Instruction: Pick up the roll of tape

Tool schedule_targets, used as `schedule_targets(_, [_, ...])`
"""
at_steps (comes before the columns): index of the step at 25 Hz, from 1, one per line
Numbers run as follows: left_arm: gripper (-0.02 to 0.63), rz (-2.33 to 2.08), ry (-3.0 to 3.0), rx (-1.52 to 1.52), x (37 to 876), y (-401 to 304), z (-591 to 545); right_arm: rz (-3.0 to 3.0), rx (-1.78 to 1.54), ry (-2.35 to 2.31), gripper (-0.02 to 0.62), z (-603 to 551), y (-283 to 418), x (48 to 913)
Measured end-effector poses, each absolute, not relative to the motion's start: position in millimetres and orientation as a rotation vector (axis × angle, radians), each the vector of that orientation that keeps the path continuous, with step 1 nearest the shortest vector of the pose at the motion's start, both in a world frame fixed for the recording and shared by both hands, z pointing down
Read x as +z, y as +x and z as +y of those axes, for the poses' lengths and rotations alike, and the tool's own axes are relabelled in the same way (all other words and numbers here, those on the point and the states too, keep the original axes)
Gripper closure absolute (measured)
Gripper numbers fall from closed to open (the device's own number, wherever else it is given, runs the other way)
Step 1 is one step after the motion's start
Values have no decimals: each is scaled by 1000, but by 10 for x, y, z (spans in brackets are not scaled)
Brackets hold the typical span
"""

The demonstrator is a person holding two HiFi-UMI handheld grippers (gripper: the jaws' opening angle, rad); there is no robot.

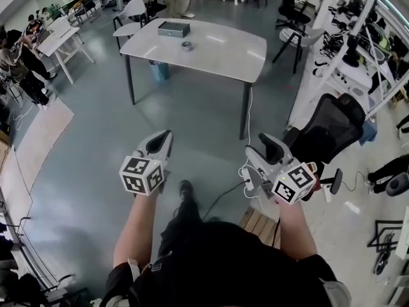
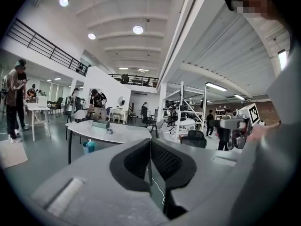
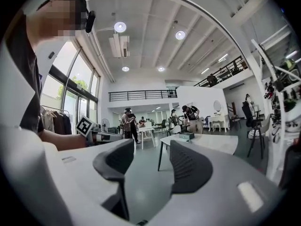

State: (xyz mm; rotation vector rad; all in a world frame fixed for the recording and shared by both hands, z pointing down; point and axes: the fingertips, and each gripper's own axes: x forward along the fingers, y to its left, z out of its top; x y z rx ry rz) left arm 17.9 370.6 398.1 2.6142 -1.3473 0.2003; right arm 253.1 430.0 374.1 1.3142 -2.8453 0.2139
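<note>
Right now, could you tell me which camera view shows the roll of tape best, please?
The head view: the roll of tape lies in the open on the white table, seen from above. Both gripper views show it only as a distant speck.

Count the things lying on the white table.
2. A grey box sits near the far edge of the table; a tape roll lies just in front of it, on its near side. Smaller things may be too tiny to see.

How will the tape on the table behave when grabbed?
The tape seems to lie flat on the table, so it probably won't roll. Small and ring-shaped, it is likely light and stiff. On the smooth top it may slide if nudged.
</note>
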Motion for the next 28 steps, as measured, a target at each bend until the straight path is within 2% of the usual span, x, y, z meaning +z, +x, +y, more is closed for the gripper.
schedule_targets(19, [594, -1260, 2589, 203, 4253, -821, 756, -2761, 335, 1288, 364, 1394, 1363, 3939])
schedule_targets(28, [594, -1289, 2544, 189, 4375, -1554, 18, -2800, 363, 1202, 364, 590, 614, 3956])
